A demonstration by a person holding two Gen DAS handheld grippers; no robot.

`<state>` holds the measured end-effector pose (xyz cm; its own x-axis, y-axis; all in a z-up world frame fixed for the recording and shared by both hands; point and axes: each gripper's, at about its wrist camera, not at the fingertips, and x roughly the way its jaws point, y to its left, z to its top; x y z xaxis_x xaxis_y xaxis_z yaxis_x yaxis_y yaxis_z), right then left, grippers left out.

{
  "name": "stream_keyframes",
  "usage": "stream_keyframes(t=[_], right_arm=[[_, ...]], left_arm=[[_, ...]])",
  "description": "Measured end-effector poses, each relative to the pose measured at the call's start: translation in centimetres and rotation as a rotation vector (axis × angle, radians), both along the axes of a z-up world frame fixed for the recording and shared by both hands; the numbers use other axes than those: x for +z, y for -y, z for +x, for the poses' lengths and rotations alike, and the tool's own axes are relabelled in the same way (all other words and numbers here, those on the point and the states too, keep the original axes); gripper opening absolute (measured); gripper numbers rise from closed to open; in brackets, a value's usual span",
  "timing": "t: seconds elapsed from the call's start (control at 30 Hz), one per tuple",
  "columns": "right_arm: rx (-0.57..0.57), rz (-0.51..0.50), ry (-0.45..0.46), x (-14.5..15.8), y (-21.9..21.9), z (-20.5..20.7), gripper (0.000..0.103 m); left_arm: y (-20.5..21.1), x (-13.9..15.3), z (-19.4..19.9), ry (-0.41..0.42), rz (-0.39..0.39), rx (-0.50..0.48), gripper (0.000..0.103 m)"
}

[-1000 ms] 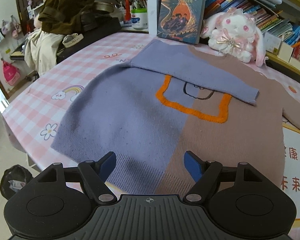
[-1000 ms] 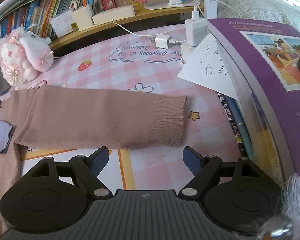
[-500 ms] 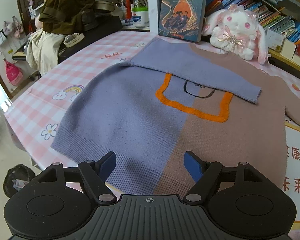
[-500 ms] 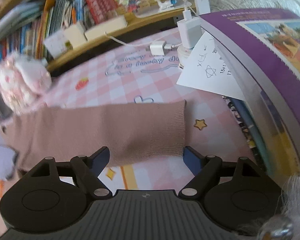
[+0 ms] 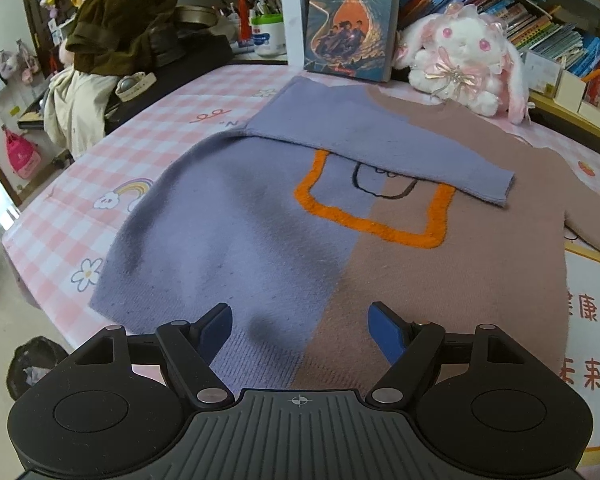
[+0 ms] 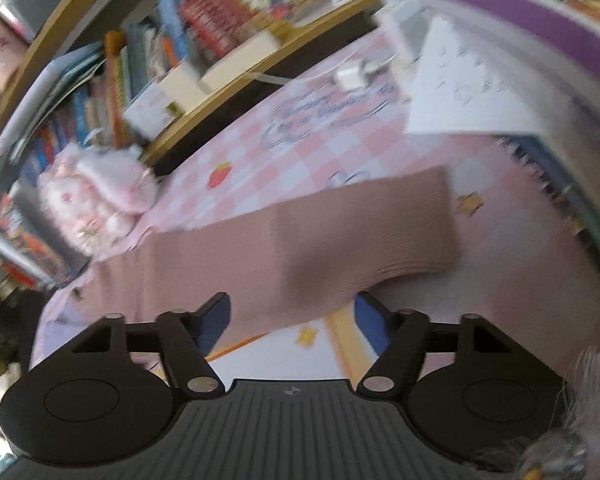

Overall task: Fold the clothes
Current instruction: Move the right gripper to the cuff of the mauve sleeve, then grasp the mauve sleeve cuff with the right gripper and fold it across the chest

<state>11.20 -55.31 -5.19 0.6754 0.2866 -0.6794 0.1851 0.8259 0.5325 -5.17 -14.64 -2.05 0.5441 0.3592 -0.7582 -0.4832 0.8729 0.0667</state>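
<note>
Lying flat on the pink checked tablecloth (image 5: 80,184), a soft knitted sweater (image 5: 300,248), half lavender, half dusty brown, is seen with ribbed hem nearest. Just above that hem the left gripper (image 5: 300,322) is held with blue-padded jaws spread wide, nothing between them. At the sweater's centre a fuzzy orange outline is stitched; its lavender sleeve (image 5: 380,152) is folded across it. The brown sleeve (image 6: 300,248) is stretched straight outward, the right gripper (image 6: 292,316) parted wide at its near edge. Beyond the sweater's collar a fluffy plush rabbit (image 5: 460,60) is propped.
</note>
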Motion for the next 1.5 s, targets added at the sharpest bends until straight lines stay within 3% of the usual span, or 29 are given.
stream_keyframes(t=[0.2, 0.3, 0.53, 0.7, 0.93, 1.27, 1.5], right_arm=[[-0.07, -0.031, 0.007, -0.3, 1.6, 0.8, 0.049], [-0.097, -0.039, 0.002, -0.5, 1.9, 1.1, 0.041], [-0.13, -0.06, -0.032, -0.8, 2.3, 1.2, 0.006], [-0.106, -0.04, -0.01, 0.2, 1.8, 1.3, 0.005], [-0.026, 0.031, 0.091, 4.4, -1.7, 2.6, 0.005], [0.153, 0.085, 0.26, 10.8, -13.4, 4.7, 0.005], [0.239, 0.096, 0.314, 13.8, -22.9, 6.0, 0.005]], left_arm=[[-0.3, 0.0, -0.1, -0.004, 0.001, 0.016, 0.077], [-0.3, 0.0, -0.1, -0.005, 0.003, 0.012, 0.077], [-0.7, -0.1, -0.1, -0.007, -0.002, 0.017, 0.077], [-0.8, 0.0, 0.0, 0.005, 0.006, -0.001, 0.077], [-2.4, 0.6, -0.7, 0.054, 0.021, -0.018, 0.077], [-6.7, 2.1, -1.6, 0.176, 0.034, -0.203, 0.077], [-11.1, 3.1, -1.9, 0.229, 0.047, -0.282, 0.077]])
